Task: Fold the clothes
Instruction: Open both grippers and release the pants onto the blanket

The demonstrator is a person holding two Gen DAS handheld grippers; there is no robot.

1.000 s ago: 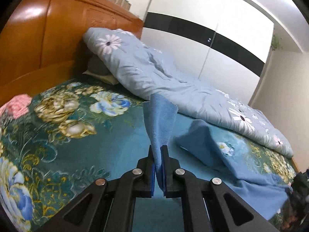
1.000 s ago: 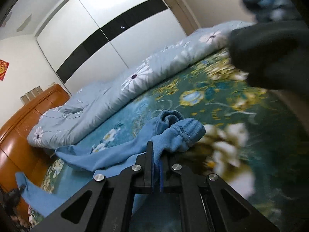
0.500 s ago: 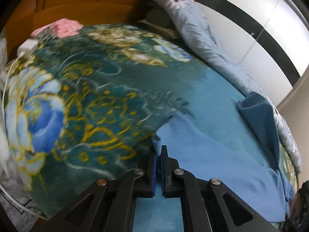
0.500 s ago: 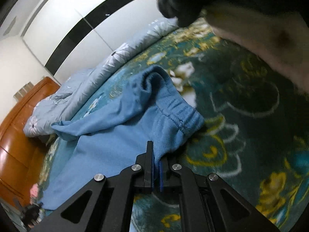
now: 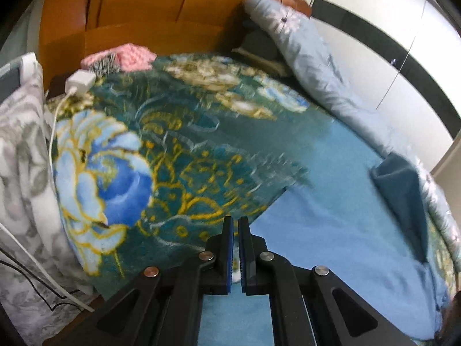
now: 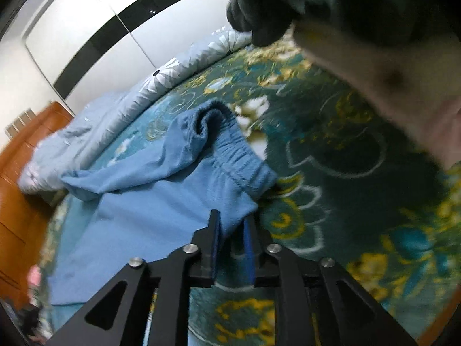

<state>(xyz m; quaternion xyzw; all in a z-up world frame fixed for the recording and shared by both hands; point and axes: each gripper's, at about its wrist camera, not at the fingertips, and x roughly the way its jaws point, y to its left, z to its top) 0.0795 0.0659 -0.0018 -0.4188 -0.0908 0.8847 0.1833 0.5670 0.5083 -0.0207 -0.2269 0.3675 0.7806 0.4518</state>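
Light blue trousers [image 5: 345, 245] lie spread on the teal floral bedspread [image 5: 173, 150]. My left gripper [image 5: 235, 225] hovers at the edge of the leg end. Its jaws are opening, a narrow gap shows between them, and only bedspread shows in it. In the right wrist view the trousers [image 6: 149, 201] stretch away to the left, their elastic waistband [image 6: 245, 164] bunched up. My right gripper [image 6: 231, 219] is at the waistband corner with its jaws opening. The cloth lies loosely between the fingers, and the pads stand off it.
A pale blue flowered duvet [image 5: 311, 66] is heaped along the far side of the bed, under the wooden headboard [image 5: 144, 8]. A white charger [image 5: 80, 79] with its cable, a pink cloth [image 5: 132, 54] and a grey-patterned cloth [image 5: 20, 158] lie at the left. A person's arm [image 6: 374, 66] hangs over the bed.
Both grippers came down to the bed with the trousers, which now lie flat. The left jaws have parted and let go of the leg end; the right jaws have parted around the waistband corner.
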